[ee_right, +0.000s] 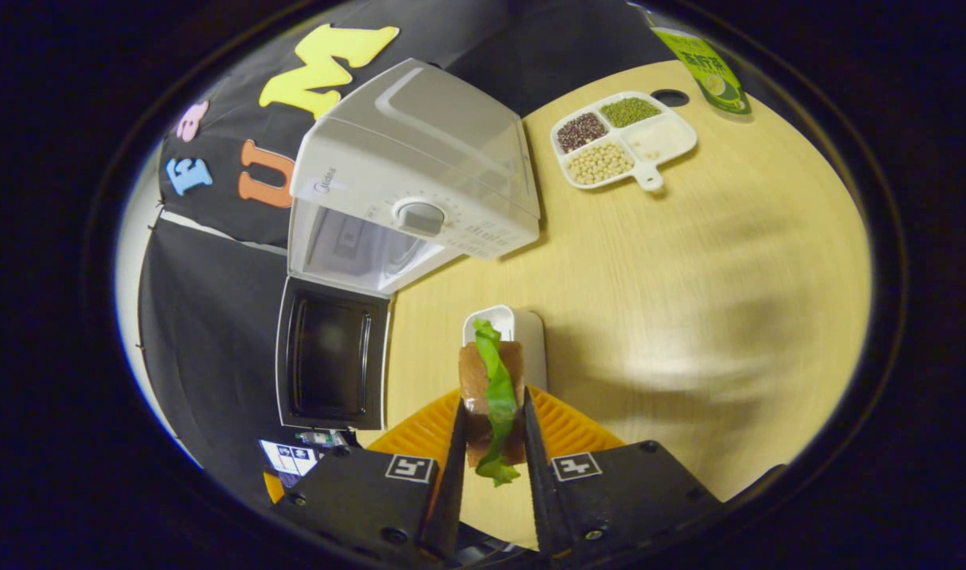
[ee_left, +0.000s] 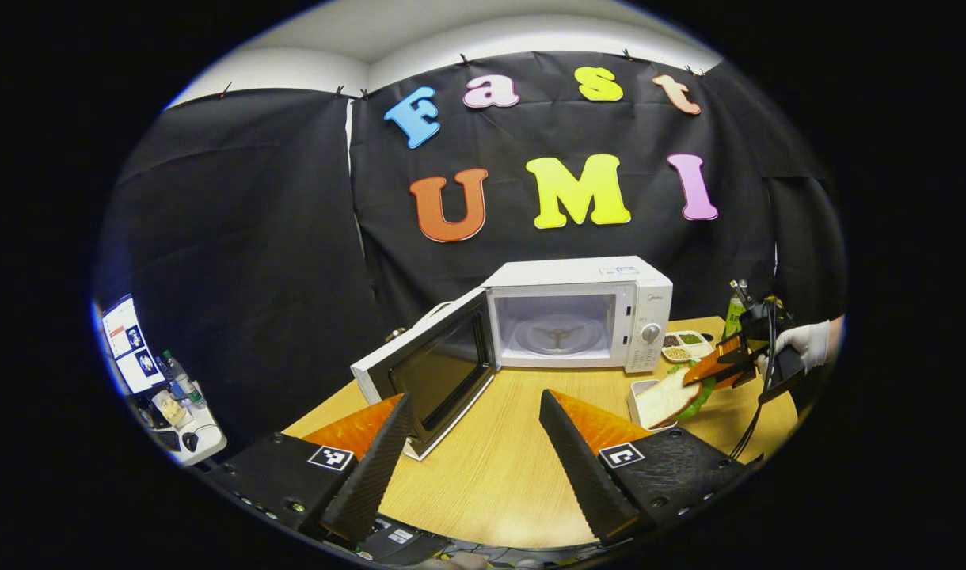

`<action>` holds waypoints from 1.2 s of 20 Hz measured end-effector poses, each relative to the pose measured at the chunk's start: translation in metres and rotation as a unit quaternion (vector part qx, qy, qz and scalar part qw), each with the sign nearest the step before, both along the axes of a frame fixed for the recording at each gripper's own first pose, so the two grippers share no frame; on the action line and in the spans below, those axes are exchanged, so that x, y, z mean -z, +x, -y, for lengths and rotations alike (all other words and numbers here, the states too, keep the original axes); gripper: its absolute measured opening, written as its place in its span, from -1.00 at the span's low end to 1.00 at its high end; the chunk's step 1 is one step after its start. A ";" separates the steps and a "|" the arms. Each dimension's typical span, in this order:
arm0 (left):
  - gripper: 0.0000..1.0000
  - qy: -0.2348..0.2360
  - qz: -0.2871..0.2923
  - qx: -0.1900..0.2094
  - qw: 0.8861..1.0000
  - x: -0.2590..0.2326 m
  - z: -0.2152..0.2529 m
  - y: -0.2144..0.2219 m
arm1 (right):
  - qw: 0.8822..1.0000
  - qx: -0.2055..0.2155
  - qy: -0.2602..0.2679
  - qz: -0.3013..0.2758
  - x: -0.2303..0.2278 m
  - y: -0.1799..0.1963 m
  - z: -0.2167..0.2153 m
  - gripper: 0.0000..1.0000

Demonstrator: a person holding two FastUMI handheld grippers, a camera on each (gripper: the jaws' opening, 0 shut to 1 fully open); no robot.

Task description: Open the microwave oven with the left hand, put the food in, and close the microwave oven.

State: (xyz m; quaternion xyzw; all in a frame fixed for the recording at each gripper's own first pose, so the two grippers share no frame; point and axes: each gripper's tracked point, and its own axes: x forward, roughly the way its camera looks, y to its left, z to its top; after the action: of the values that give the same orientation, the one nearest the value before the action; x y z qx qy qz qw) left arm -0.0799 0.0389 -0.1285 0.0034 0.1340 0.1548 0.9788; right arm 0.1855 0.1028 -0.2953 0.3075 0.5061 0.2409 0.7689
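Step in hand, by my reading: carrying the food to the open cavity. The white box-shaped microwave oven [ee_left: 582, 313] is standing at the bench's far side with its dark-windowed door [ee_left: 427, 370] swung fully out toward 9 o'clock in the left gripper view, so the glass turntable [ee_left: 558, 334] is lying exposed. The right gripper [ee_right: 495, 431] is holding a brown bread sandwich with a green lettuce leaf [ee_right: 492, 396] edge-on, jaws nearly together and clamping both faces of the bread; the sandwich is hanging just above a small white rectangular dish [ee_right: 508, 326] on the light wooden bench [ee_right: 689, 277]. To do this well I judge the sandwich should be travelling level toward 10 o'clock, clearing the door's edge, and going in low over the turntable before any release. The left gripper [ee_left: 471, 443] is hovering with jaws wide apart, gripping nothing, near the door.
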 end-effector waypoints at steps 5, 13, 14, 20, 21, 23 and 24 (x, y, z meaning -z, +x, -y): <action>0.94 0.001 0.010 0.007 1.000 -0.001 -0.017 0.005 | 1.000 0.015 -0.001 0.026 -0.029 -0.007 -0.006 -0.43; 0.93 -0.004 0.007 0.073 0.997 0.004 -0.053 0.017 | 0.978 0.138 0.086 0.129 -0.127 0.011 -0.082 -0.29; 0.93 0.001 0.003 0.082 0.997 0.006 -0.059 0.018 | 0.973 0.154 0.097 0.144 -0.132 0.017 -0.096 -0.29; 0.94 0.017 -0.009 0.116 0.993 0.018 -0.097 0.022 | 0.934 0.274 0.146 0.177 -0.112 0.070 -0.181 -0.29; 0.94 0.016 -0.011 0.116 0.993 0.021 -0.102 0.021 | 0.926 0.299 0.153 0.173 -0.105 0.081 -0.193 -0.46; 0.94 0.017 -0.013 0.118 0.993 0.023 -0.109 0.019 | 0.913 0.335 0.158 0.171 -0.094 0.106 -0.216 -0.46; 0.94 0.020 -0.015 0.117 0.993 0.025 -0.114 0.019 | 0.911 0.340 0.155 0.173 -0.089 0.117 -0.227 -0.29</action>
State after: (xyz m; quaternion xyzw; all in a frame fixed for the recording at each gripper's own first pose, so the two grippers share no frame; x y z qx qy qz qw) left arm -0.0605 0.1525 -0.1535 0.0409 0.1443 0.0414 0.9878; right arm 0.3026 0.3301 -0.2064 0.5301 0.1863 0.0896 0.8223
